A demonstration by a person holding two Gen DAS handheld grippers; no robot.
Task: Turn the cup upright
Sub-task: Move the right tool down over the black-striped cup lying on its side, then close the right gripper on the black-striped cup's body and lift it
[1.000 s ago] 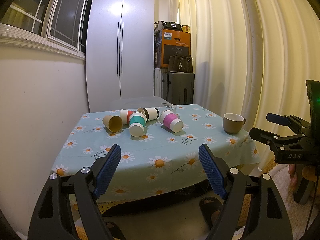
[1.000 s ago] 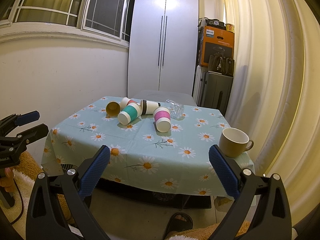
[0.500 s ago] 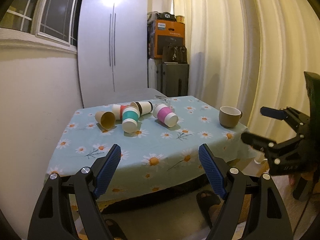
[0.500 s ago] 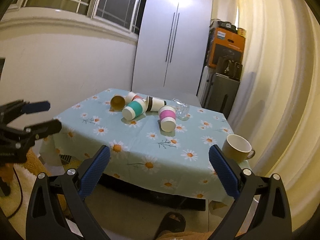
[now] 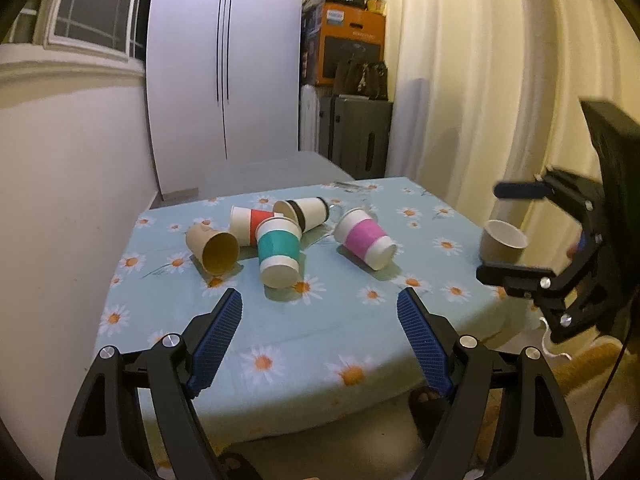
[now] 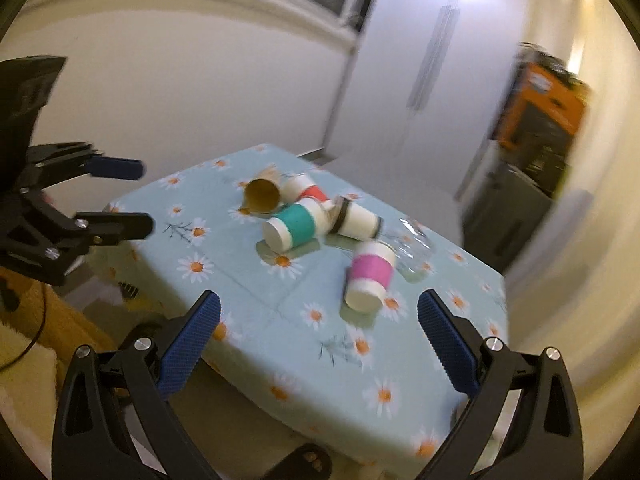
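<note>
Several paper cups lie on their sides on the daisy tablecloth [image 5: 328, 320]: a teal-banded cup [image 5: 279, 251], a pink-banded cup [image 5: 365, 238], a red-banded cup [image 5: 248, 224], a black-banded cup [image 5: 306, 213] and a plain brown cup [image 5: 212, 247]. In the right wrist view the teal cup [image 6: 296, 226] and pink cup [image 6: 370, 276] also show. My left gripper [image 5: 320, 332] is open and empty, short of the teal cup. My right gripper [image 6: 318, 326] is open and empty, short of the pink cup.
A tan mug [image 5: 502, 242] stands upright near the table's right edge. A clear glass [image 6: 410, 250] lies beside the pink cup. A white wardrobe [image 5: 224, 72] and stacked boxes [image 5: 346, 44] stand behind the table, and a curtain [image 5: 480, 80] hangs at the right.
Both grippers have moved forward and tilted down toward the table. The cups look larger and nearer. The right wrist view has swung left and is blurred. Both stay open.
</note>
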